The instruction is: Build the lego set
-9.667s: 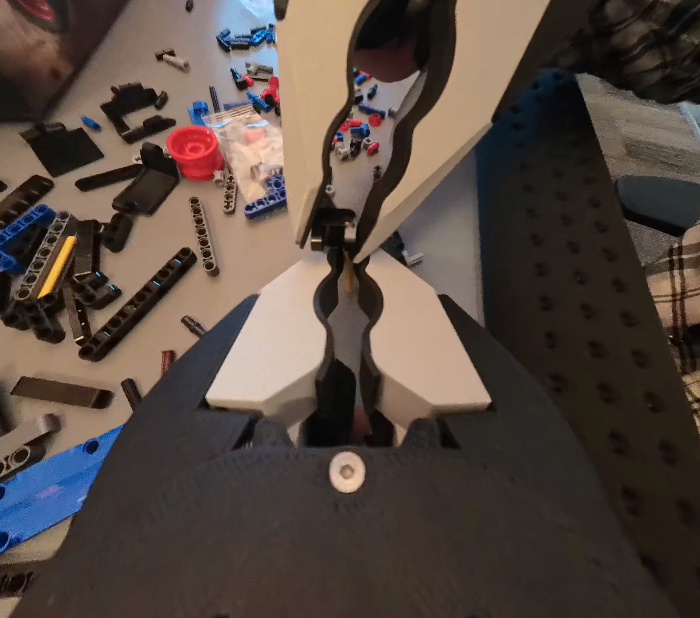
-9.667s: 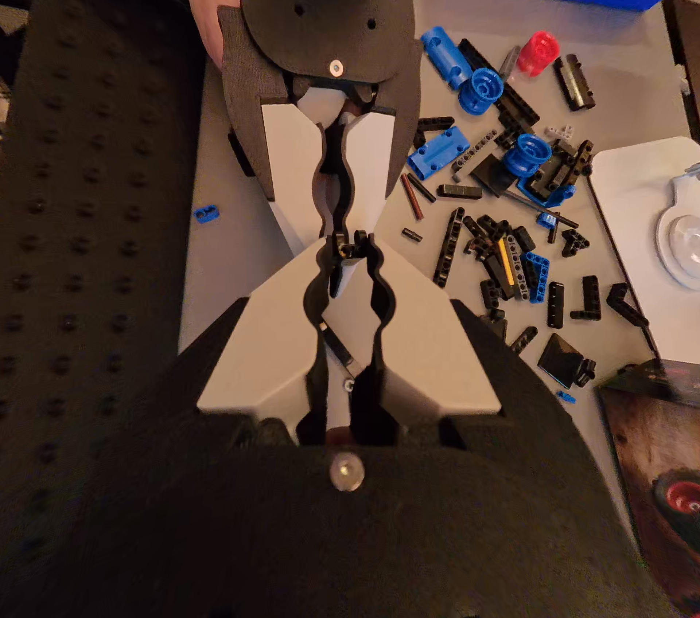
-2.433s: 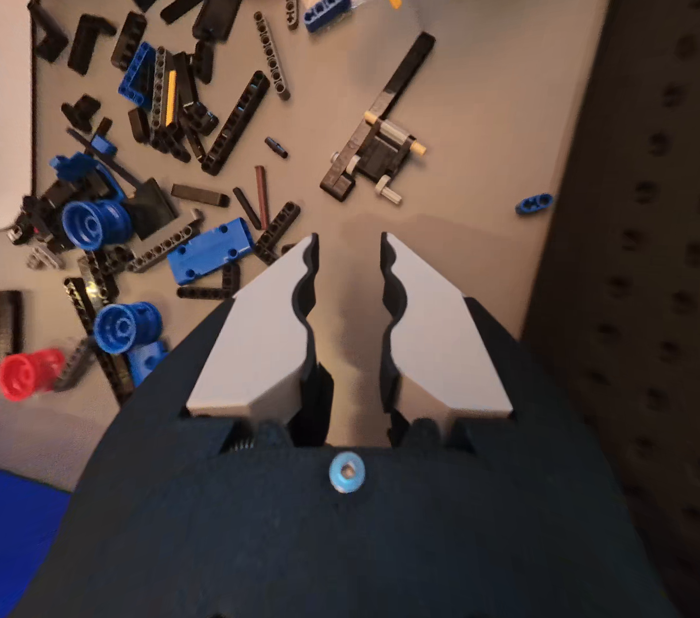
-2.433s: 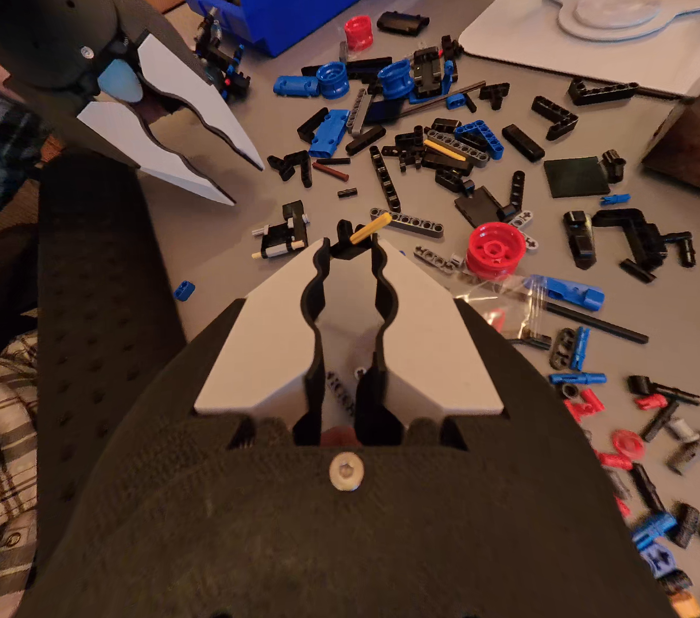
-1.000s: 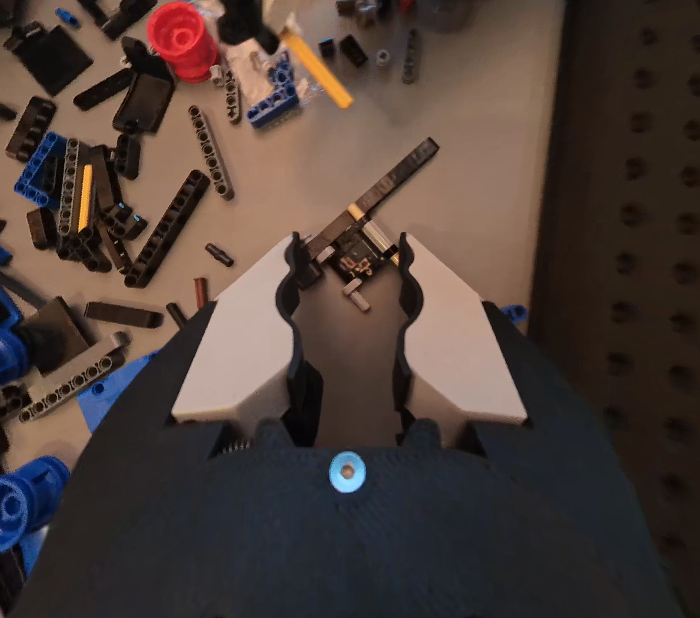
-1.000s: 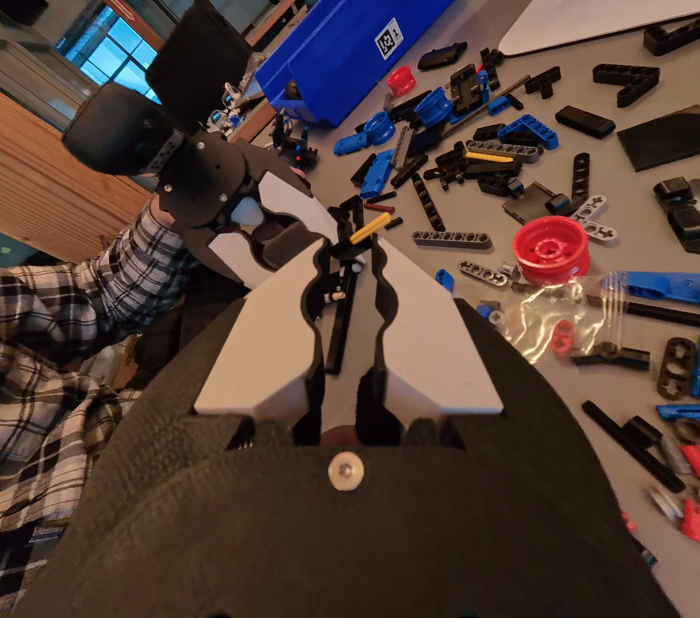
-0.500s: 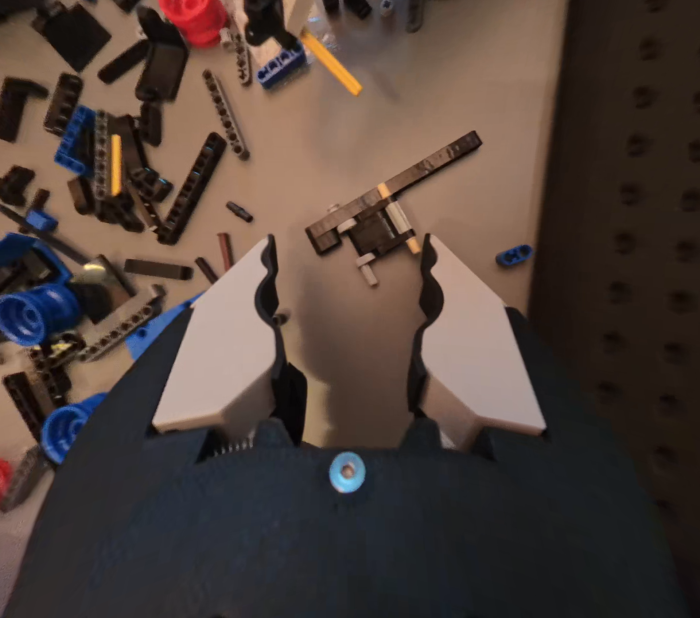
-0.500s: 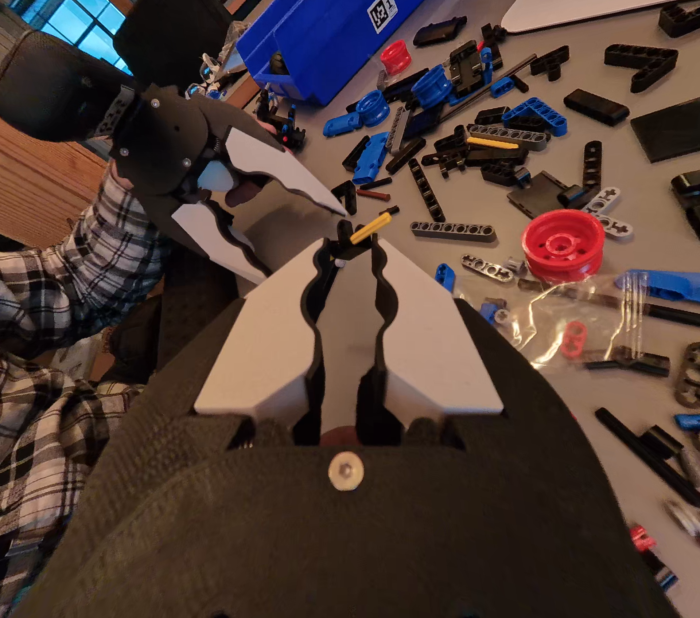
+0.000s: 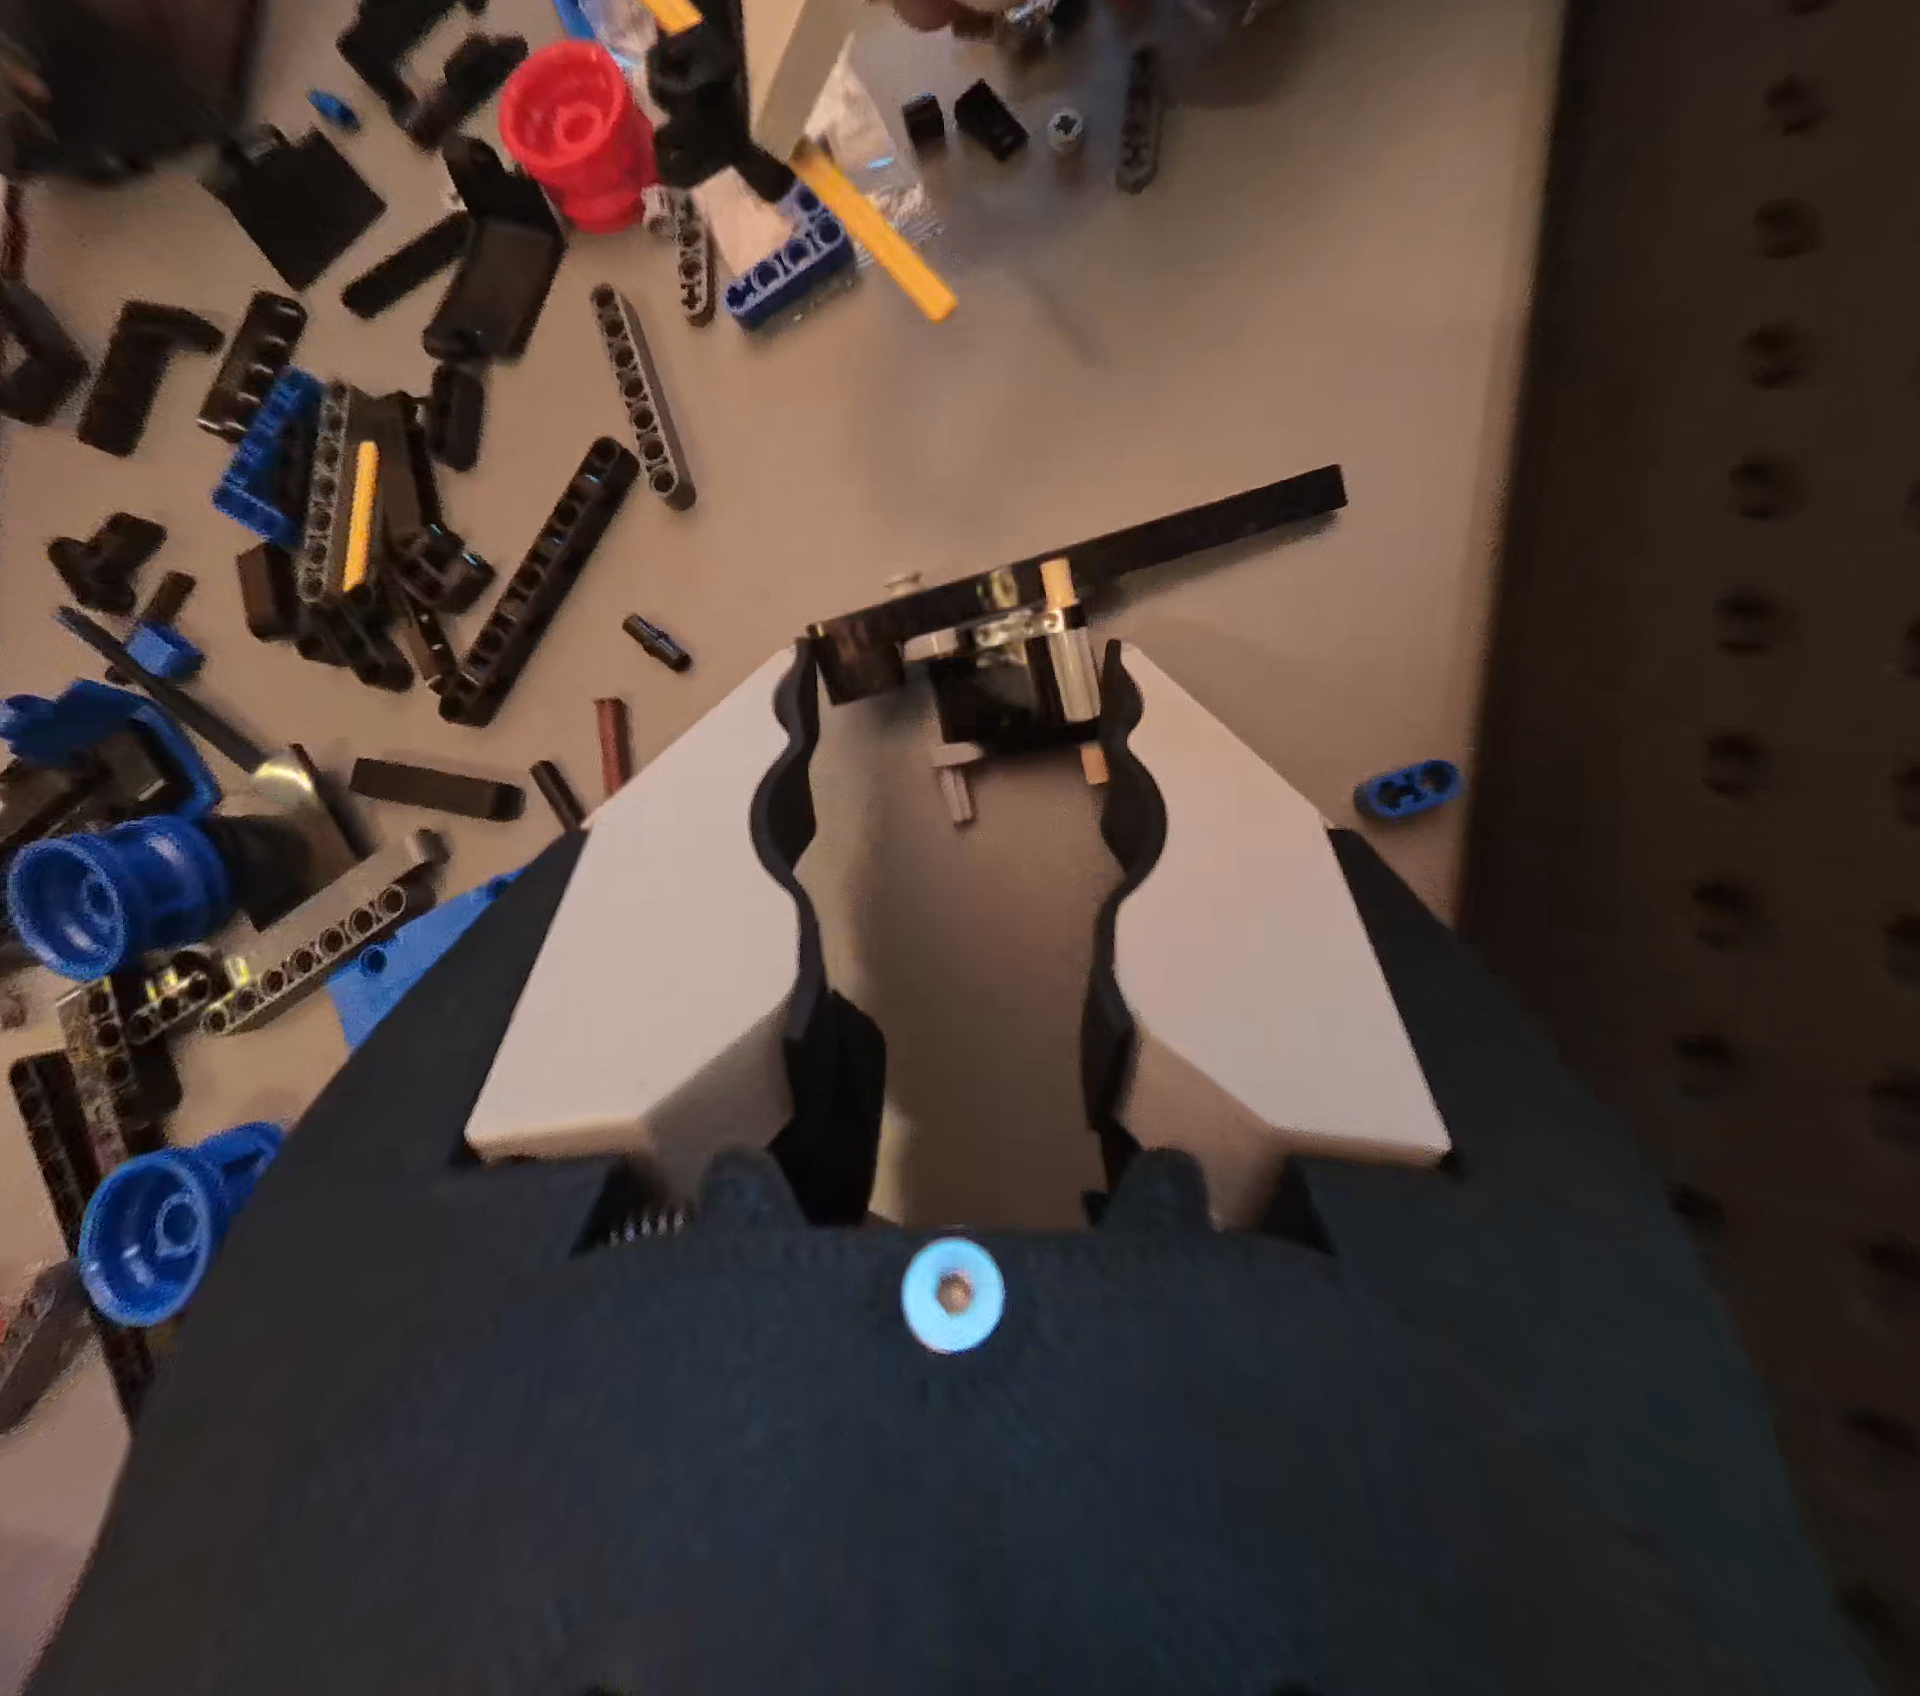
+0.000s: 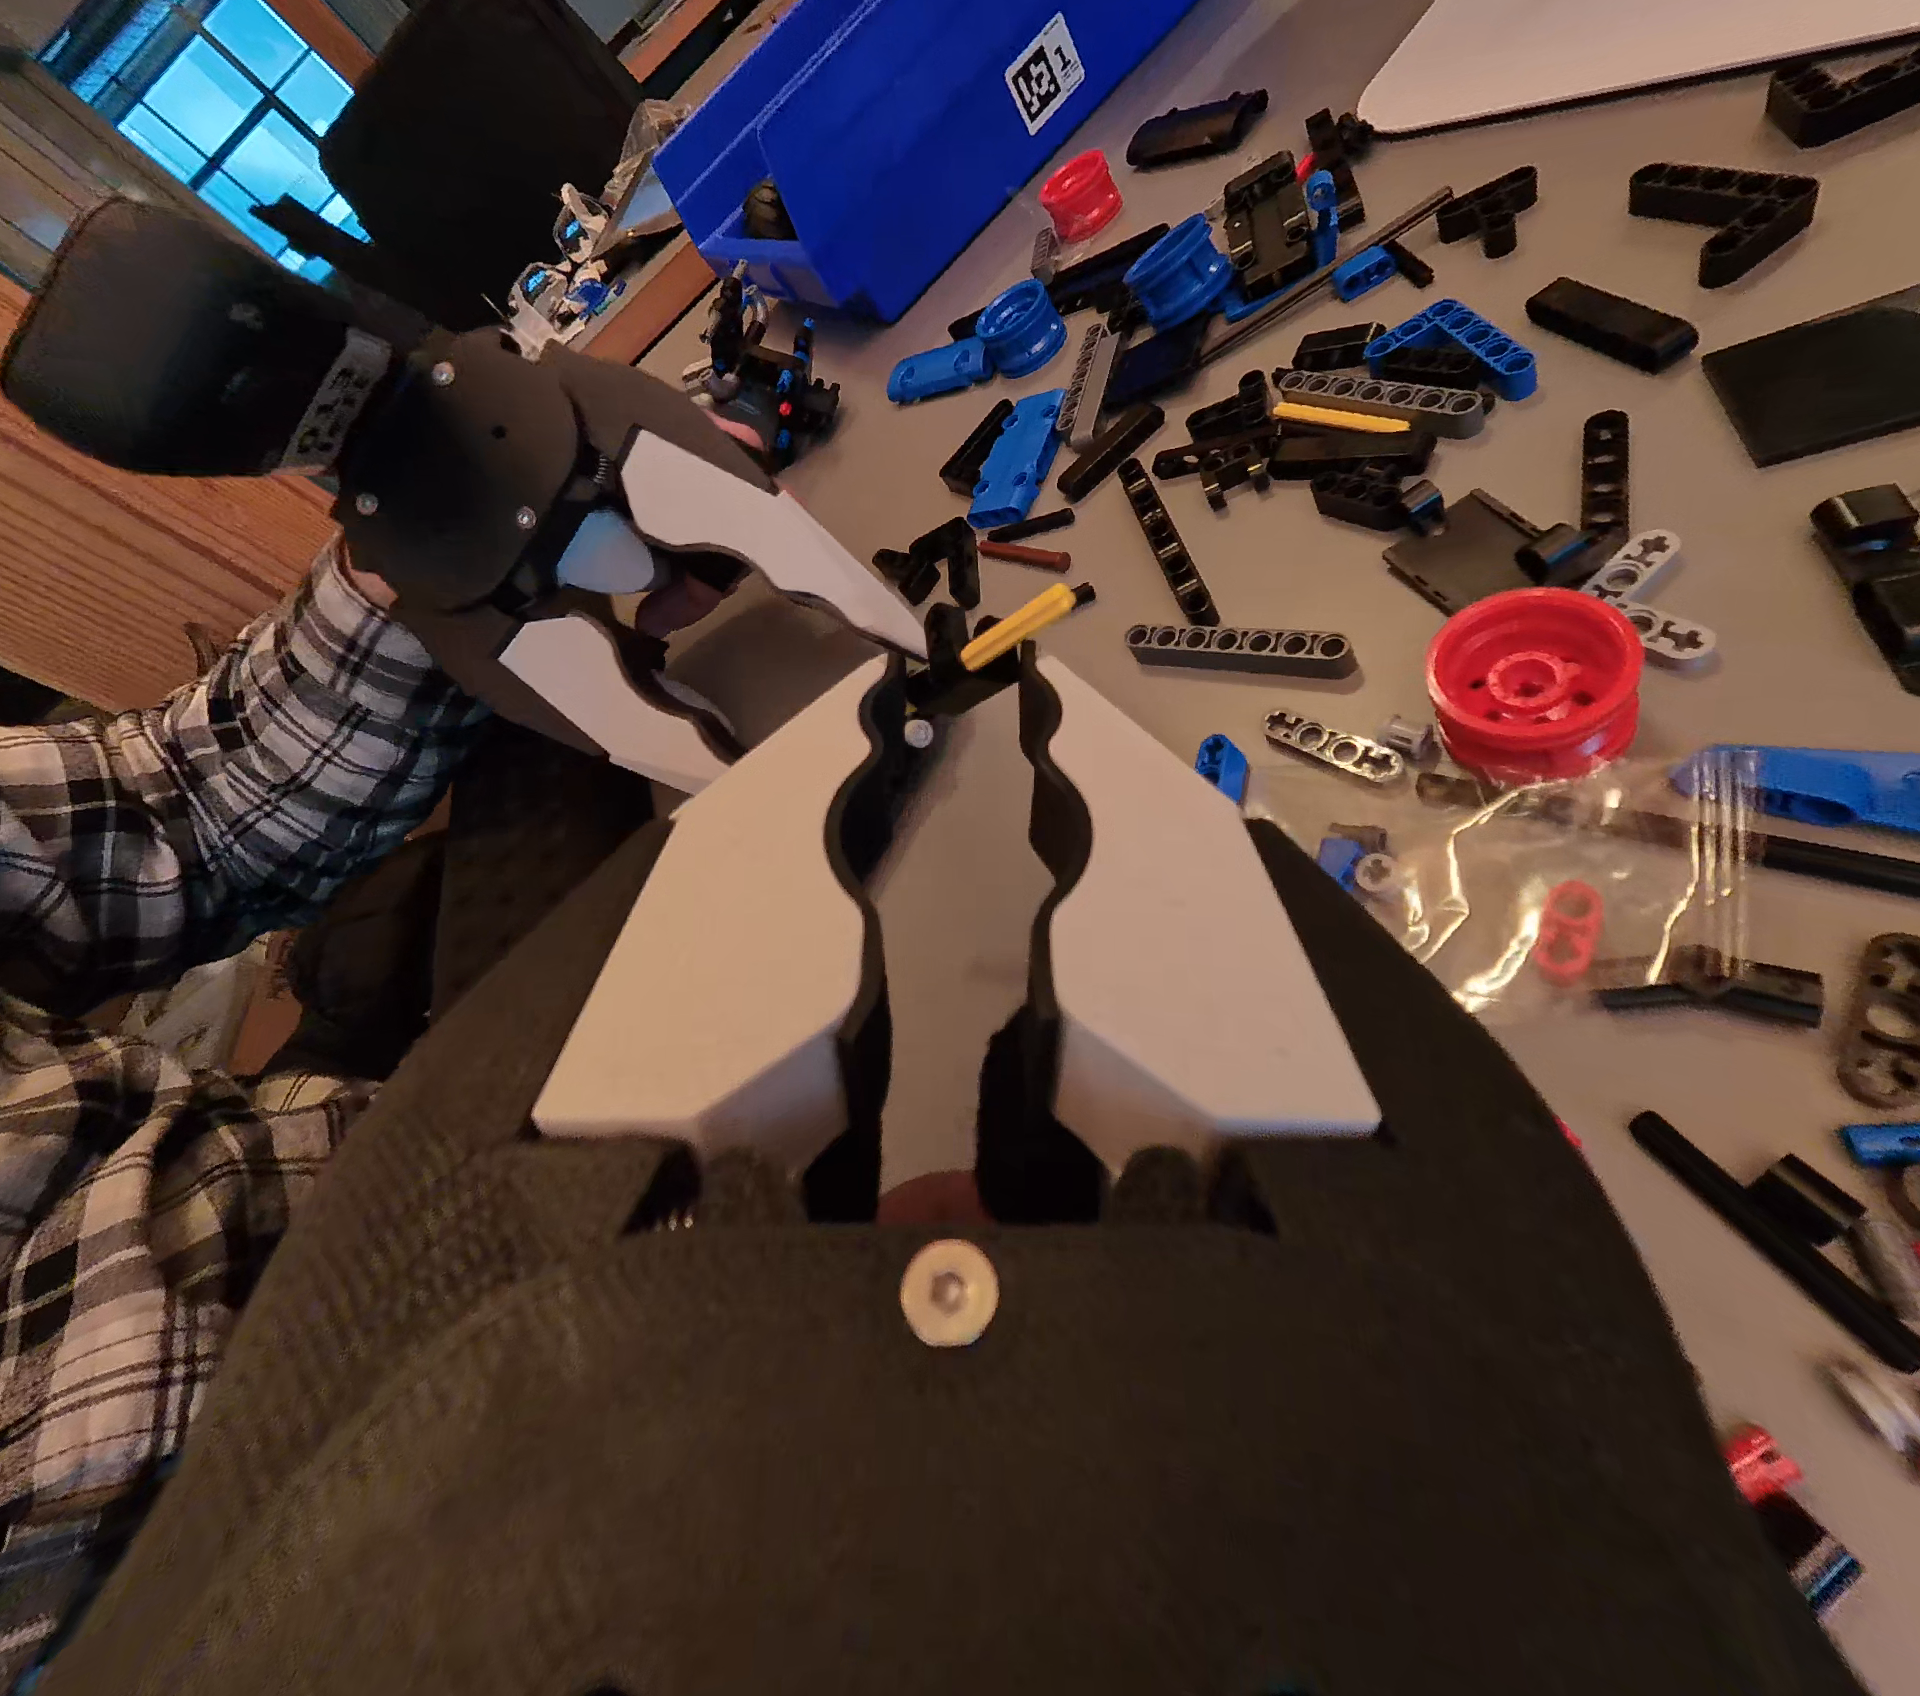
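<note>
My left hand-held gripper (image 9: 956, 680) sits low over the grey counter (image 9: 1195, 316) with its jaws spread, the tips on either side of the black sub-assembly (image 9: 997, 659) with a long black beam, which lies on the counter and is not yet pinched. To the right, my right hand-held gripper (image 10: 956, 670) is clamped on a small black connector piece (image 10: 951, 659) with a yellow axle (image 10: 1018, 612) through it, held above the counter. Loose parts lie beyond, a red wheel (image 10: 1532, 685) among them.
</note>
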The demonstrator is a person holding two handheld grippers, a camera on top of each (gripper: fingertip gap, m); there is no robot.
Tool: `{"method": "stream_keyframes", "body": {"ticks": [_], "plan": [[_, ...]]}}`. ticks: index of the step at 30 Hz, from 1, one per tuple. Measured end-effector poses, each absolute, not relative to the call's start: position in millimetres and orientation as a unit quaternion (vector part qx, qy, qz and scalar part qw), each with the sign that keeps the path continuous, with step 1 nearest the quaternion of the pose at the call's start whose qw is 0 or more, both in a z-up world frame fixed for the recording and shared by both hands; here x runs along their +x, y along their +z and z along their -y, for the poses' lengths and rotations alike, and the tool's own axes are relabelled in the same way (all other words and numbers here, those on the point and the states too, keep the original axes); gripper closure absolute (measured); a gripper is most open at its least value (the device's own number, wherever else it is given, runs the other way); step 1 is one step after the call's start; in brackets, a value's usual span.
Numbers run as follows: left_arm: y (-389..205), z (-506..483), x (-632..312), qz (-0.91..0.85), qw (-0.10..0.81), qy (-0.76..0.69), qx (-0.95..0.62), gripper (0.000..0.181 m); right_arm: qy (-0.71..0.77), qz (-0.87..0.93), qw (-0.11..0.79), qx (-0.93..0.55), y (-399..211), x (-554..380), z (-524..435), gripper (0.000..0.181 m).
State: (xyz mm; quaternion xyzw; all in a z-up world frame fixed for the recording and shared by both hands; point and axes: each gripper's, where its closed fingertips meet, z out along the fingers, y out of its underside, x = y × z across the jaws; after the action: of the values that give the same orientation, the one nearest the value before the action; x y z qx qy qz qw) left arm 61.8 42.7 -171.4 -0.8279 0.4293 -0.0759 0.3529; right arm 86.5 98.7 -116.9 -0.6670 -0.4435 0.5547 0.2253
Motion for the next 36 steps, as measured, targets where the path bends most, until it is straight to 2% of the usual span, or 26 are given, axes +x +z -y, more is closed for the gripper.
{"method": "stream_keyframes", "body": {"ticks": [3, 5, 6, 13, 22, 26, 36], "plan": [[-162, -45, 63, -0.421, 0.392, -0.074, -0.815, 0.131, 0.562, 0.438, 0.236, -0.661, -110, 86, -100, 0.161], [-153, -47, 65, -0.411, 0.423, -0.077, -0.804, 0.138, 0.566, 0.433, 0.247, -0.657, -105, 85, -101, 0.161], [-148, -49, 64, -0.405, 0.439, -0.070, -0.799, 0.162, 0.566, 0.431, 0.254, -0.655, -102, 84, -102, 0.161], [-159, -51, 63, -0.410, 0.429, -0.064, -0.802, 0.156, 0.550, 0.439, 0.274, -0.656, -102, 81, -104, 0.161], [-152, -76, 47, -0.395, 0.421, -0.036, -0.816, 0.133, 0.556, 0.406, 0.296, -0.662, -96, 91, -121, 0.161], [-157, -86, 44, -0.408, 0.398, -0.037, -0.821, 0.128, 0.547, 0.396, 0.308, -0.670, -97, 95, -131, 0.161], [-153, -101, 36, -0.444, 0.337, -0.141, -0.818, 0.138, 0.544, 0.389, 0.313, -0.674, -98, 98, -135, 0.161]]}}
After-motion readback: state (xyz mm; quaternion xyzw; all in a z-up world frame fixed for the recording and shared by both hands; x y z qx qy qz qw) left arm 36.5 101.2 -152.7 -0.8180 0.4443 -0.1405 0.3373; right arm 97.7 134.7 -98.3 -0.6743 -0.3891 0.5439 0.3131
